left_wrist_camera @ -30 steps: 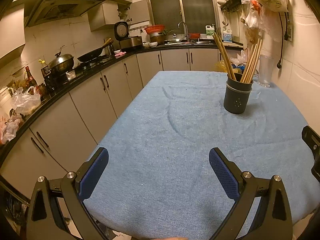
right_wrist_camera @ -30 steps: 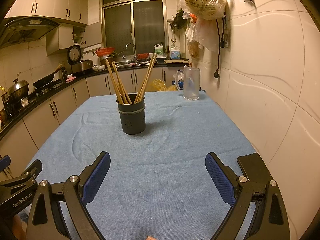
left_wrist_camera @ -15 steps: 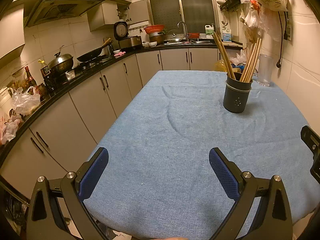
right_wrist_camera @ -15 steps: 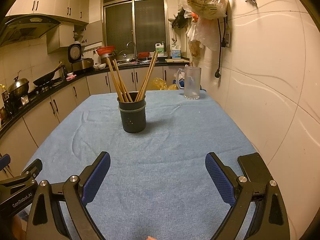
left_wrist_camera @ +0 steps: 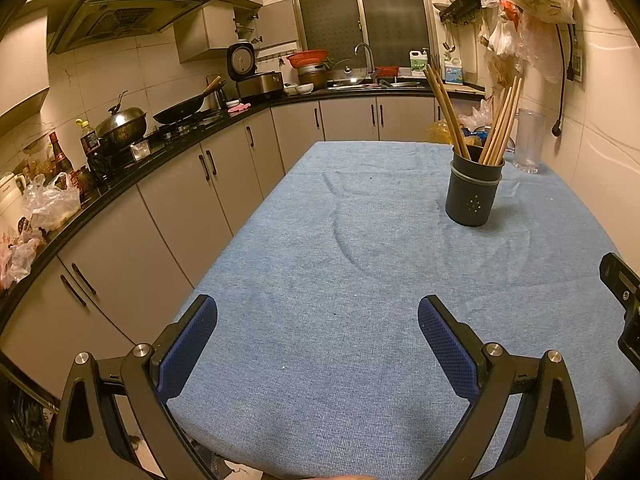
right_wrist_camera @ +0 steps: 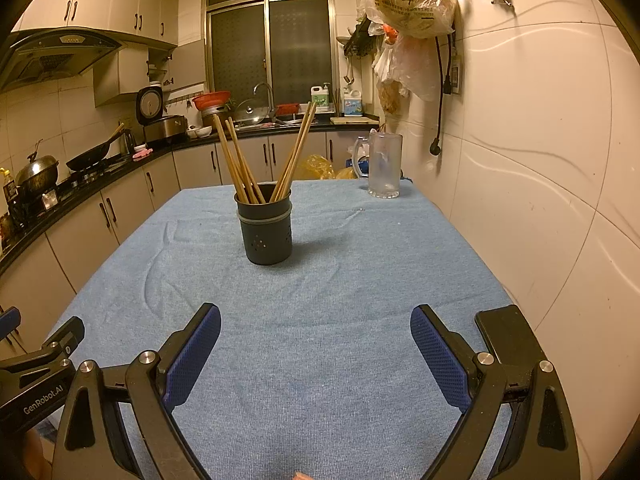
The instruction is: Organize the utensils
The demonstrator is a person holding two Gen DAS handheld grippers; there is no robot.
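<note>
A blue cloth (right_wrist_camera: 320,320) covers the kitchen table, and at centre frame in the right view a dark holder (right_wrist_camera: 266,228) stands upright with chopsticks (right_wrist_camera: 240,160) fanned against its rim. The left gripper (left_wrist_camera: 318,322) and right gripper (right_wrist_camera: 316,330) hover low in frame, fingers spread wide and empty, seemingly because nothing loose is left.

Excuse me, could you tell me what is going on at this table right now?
A person holds a hand-held gripper in each hand over the blue tablecloth. The left hand-held gripper and right hand-held gripper are both open and empty. The chopsticks stand in the dark holder, untouched; a glass mug sits behind it.
</note>
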